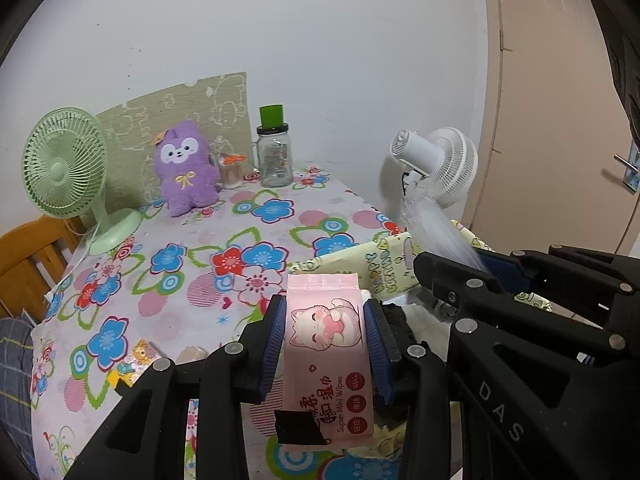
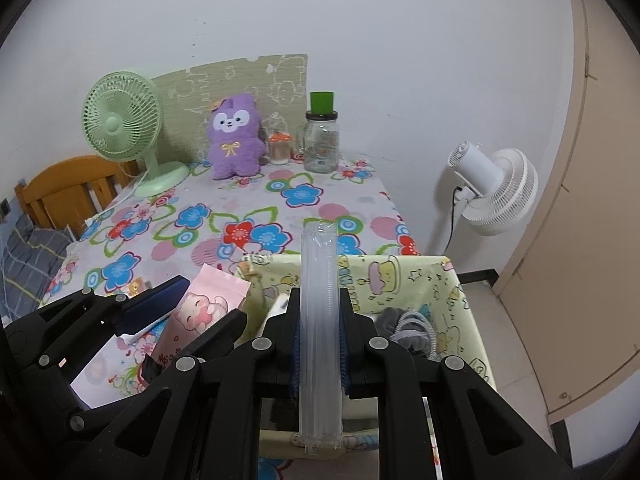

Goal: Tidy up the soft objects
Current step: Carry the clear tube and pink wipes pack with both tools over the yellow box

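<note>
My left gripper (image 1: 326,330) is shut on a pink pack of wet wipes (image 1: 328,344) with a cat picture, held above the table's front edge beside the yellow fabric basket (image 1: 360,264). My right gripper (image 2: 320,336) is shut on a clear plastic sleeve of straws (image 2: 319,320), held over the basket (image 2: 400,280). Grey and white soft items (image 2: 408,326) lie inside the basket. The left gripper and wipes pack (image 2: 200,312) show at the left of the right wrist view. A purple plush toy (image 1: 186,166) sits upright at the table's back.
A green desk fan (image 1: 64,168) stands at the back left. A glass jar with a green cup on top (image 1: 274,156) and a small orange-lidded jar (image 1: 232,172) stand beside the plush. A white floor fan (image 2: 492,188) stands right of the flowered table (image 1: 180,264). A wooden bed frame (image 2: 68,188) is at left.
</note>
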